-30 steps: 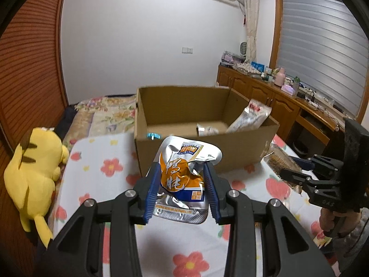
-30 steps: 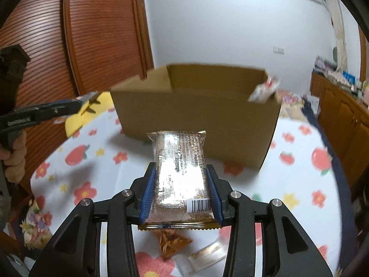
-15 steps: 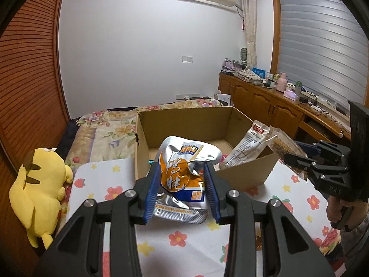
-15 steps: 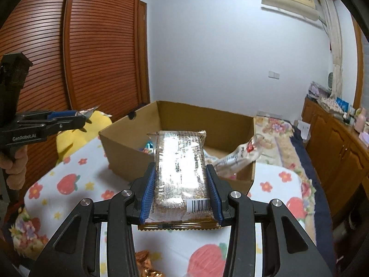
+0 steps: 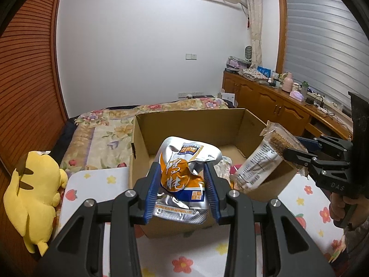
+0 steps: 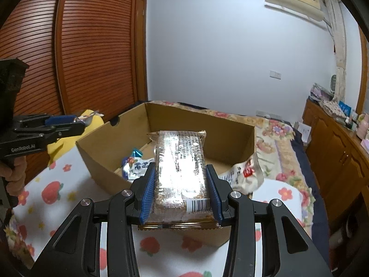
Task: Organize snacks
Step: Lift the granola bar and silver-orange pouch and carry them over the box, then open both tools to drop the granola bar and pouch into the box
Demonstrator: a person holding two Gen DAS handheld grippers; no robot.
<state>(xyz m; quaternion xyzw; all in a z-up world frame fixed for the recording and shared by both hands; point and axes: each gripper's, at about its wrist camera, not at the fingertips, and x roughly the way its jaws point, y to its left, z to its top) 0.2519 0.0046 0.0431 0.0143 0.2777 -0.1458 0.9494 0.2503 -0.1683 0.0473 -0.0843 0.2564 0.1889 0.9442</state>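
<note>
Above the open cardboard box (image 5: 233, 124), my left gripper (image 5: 182, 184) clamped a silver-orange pouch (image 5: 184, 175) while my right gripper (image 6: 180, 184) pinched a clear cracker pack (image 6: 180, 164).

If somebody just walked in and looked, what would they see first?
Probably the two snacks held up over the open cardboard box: the left gripper clamps a crinkly silver and orange bag, and the right gripper clamps a long clear pack of grain bars. Next, the bright yellow plush toy lying at the left by the flowery tablecloth.
</note>
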